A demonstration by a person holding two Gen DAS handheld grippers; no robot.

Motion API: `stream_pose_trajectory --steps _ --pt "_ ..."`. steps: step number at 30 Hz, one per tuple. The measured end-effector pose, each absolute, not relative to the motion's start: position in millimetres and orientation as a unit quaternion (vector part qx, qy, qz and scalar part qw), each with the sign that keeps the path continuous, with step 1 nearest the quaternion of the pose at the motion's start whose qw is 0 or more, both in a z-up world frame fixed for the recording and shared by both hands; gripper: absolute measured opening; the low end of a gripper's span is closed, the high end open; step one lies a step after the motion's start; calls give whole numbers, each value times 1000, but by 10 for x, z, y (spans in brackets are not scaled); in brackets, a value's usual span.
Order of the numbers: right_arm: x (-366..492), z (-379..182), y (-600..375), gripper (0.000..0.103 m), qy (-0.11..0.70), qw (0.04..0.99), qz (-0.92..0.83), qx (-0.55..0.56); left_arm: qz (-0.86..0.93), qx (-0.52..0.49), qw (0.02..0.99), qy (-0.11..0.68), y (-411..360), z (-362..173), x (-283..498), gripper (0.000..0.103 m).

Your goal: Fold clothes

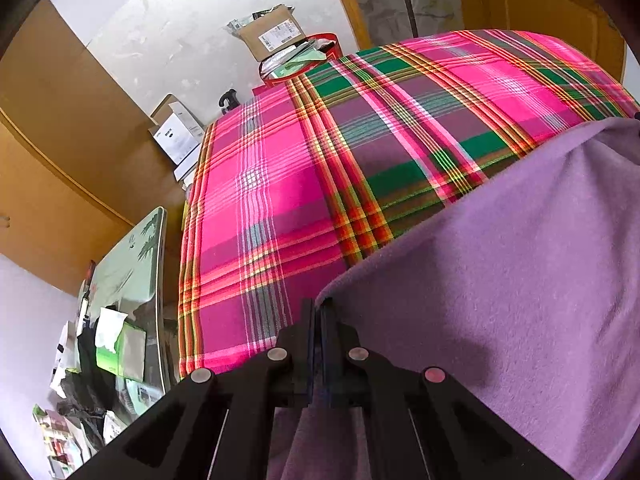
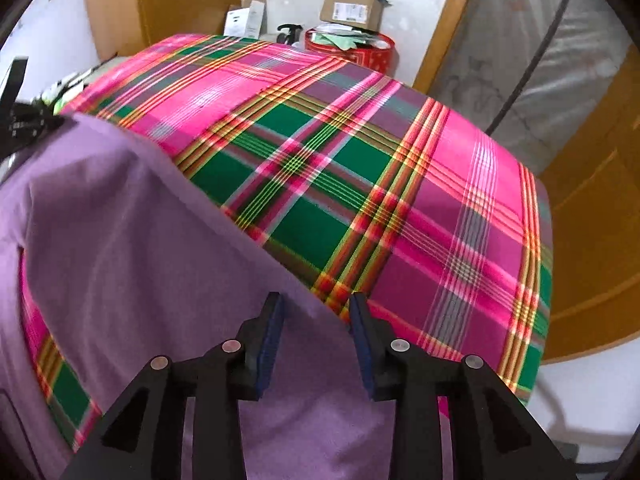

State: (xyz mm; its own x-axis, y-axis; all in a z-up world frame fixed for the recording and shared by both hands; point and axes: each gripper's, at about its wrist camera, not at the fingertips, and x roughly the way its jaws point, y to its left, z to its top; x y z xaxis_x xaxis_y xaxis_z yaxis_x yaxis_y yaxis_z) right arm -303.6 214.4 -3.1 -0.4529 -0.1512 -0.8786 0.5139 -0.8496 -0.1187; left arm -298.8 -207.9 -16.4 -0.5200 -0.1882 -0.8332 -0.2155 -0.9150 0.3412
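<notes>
A purple garment (image 1: 520,280) lies spread over a pink, green and red plaid cloth (image 1: 280,200) that covers the table. In the left wrist view my left gripper (image 1: 319,308) is shut on the garment's near left corner, the fabric pinched between its pads. In the right wrist view the purple garment (image 2: 140,240) runs from the left down under my right gripper (image 2: 316,308), which stands open over the garment's edge, with cloth between the fingers but not pinched. The left gripper (image 2: 24,120) shows as a dark shape at the far left of that view.
Past the plaid cloth (image 2: 400,180) stand a red round bin (image 2: 352,50) full of papers, a cardboard box (image 2: 350,8) and white boxes (image 1: 178,136). A cluttered glass-topped table (image 1: 132,300) is to the left. Wooden doors and panels (image 2: 600,220) flank the room.
</notes>
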Motion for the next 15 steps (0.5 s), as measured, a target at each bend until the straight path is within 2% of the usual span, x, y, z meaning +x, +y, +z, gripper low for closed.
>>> stream_pose_trajectory --steps 1,15 --pt "-3027 -38 2116 3 193 204 -831 481 847 -490 7 206 -2078 -164 -2990 3" --pt "-3242 -12 1953 3 241 133 -863 424 847 -492 0 200 -2051 -163 -3002 3"
